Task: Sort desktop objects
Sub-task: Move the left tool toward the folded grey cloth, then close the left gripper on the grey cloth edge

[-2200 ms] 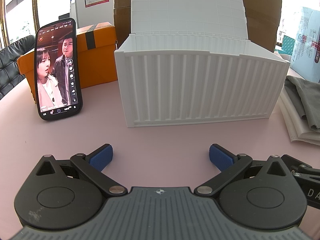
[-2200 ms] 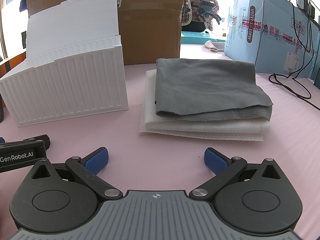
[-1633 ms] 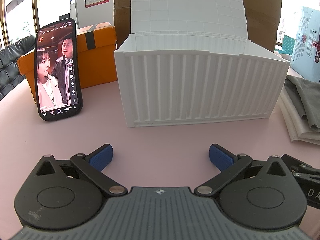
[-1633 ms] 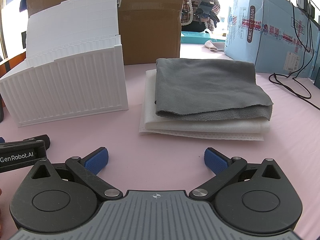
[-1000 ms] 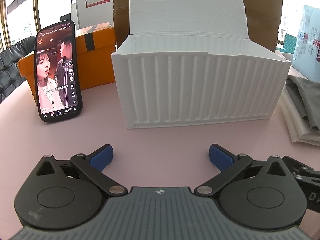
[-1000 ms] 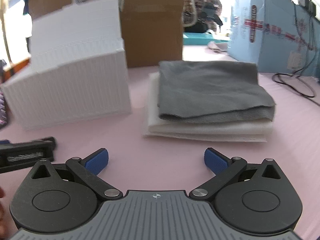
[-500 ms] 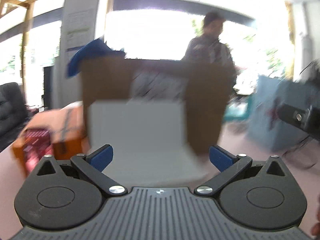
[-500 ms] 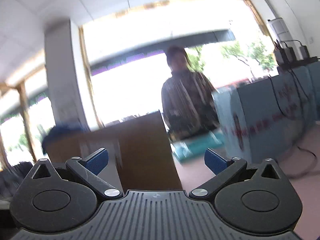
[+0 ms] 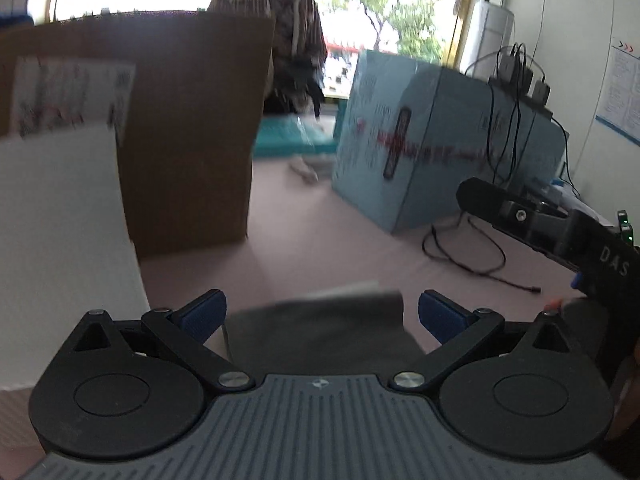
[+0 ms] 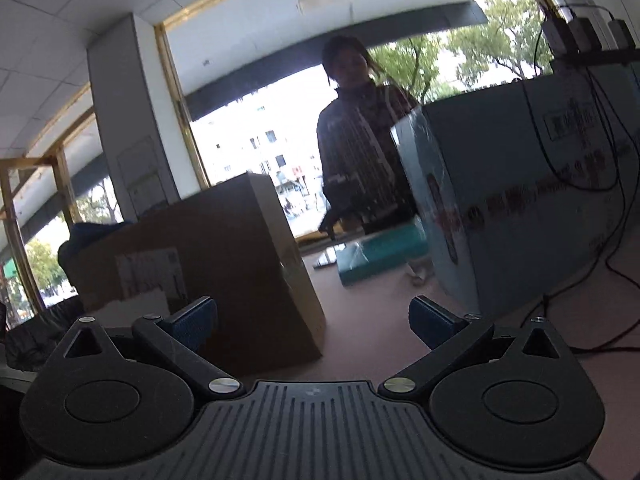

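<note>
Grey cloth (image 9: 320, 332): lies on the pink desk (image 9: 340, 240), low in the left wrist view, seen between the two blue pads; blurred, with a paler layer showing at its far edge.
White bin (image 9: 60, 248): ribbed white box at the left of the left wrist view, just beside the cloth, blurred.
Left gripper (image 9: 322, 316): released, jaws wide apart, empty, above the near part of the cloth.
Right gripper (image 10: 312, 320): released, jaws wide apart, empty, tilted up toward the room; its black body also shows at the right edge of the left wrist view.
Cardboard box (image 9: 188, 128): brown, behind the white bin.
Blue carton (image 9: 436, 152): to the right on the desk, a black cable (image 9: 464, 252) trailing in front.
Person (image 10: 360, 152): stands beyond the desk by the windows.
</note>
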A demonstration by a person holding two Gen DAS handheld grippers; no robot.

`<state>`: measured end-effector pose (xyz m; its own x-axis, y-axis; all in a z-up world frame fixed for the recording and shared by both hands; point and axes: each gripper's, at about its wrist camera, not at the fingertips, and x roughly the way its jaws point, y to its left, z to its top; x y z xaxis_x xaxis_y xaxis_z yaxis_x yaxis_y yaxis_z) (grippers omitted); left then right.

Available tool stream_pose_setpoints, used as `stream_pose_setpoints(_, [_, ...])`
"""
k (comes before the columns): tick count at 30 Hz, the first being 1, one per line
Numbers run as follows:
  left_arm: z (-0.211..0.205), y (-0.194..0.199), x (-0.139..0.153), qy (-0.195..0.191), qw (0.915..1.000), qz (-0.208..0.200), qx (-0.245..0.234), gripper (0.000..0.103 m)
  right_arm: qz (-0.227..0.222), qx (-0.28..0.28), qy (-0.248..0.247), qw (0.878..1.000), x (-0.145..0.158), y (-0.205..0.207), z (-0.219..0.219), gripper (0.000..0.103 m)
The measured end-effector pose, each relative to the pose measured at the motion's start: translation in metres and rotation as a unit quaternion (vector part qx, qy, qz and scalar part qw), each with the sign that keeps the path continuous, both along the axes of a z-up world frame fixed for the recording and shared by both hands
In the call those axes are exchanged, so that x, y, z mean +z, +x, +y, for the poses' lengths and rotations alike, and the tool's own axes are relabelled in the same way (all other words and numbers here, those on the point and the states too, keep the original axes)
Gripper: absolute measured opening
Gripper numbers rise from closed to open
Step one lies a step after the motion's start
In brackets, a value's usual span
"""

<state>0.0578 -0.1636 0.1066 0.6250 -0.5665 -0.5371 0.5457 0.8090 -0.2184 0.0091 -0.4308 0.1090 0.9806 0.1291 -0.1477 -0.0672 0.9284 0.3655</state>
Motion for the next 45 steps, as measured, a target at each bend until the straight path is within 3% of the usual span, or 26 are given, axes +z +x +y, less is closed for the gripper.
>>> stream_pose_setpoints(4, [0.005,0.021,-0.018,-0.02,0.9985,0.05,0.0,0.103,0.046,0.006,-0.008,0.999,-0.012,0.013,0.007,0.103])
stream_pose_setpoints(9, [0.003,0.03,-0.039,-0.019,0.9965,0.08,-0.013,0.103,0.096,0.061,0.03,0.993,-0.029,0.031,0.017,0.099])
stream_pose_setpoints(11, [0.001,0.032,-0.045,-0.013,0.996,0.086,-0.023,0.103,0.106,0.073,0.047,0.99,-0.032,0.039,0.012,0.083])
stream_pose_setpoints(13, [-0.001,0.03,-0.048,-0.005,0.9958,0.086,-0.031,0.103,0.121,0.082,0.067,0.987,-0.036,0.046,0.008,0.075])
stream_pose_setpoints(22, [-0.009,0.033,-0.066,0.042,0.994,0.097,-0.026,0.103,0.158,0.083,0.053,0.982,-0.047,0.056,0.014,0.075])
stream_pose_setpoints(33, [-0.017,0.031,-0.076,0.083,0.9919,0.093,-0.022,0.101,0.193,0.076,0.012,0.978,-0.059,0.066,0.022,0.032])
stream_pose_setpoints(38, [-0.019,0.027,-0.073,0.096,0.9911,0.089,-0.023,0.078,0.199,0.074,0.002,0.977,-0.061,0.067,0.024,0.014])
stream_pose_setpoints(41, [-0.021,0.018,-0.066,0.112,0.9913,0.066,-0.021,0.057,0.185,0.074,0.003,0.98,-0.057,0.063,0.024,0.013])
stream_pose_setpoints(45, [-0.021,0.012,-0.061,0.126,0.9907,0.048,-0.013,0.037,0.171,0.073,0.005,0.982,-0.052,0.061,0.024,0.013])
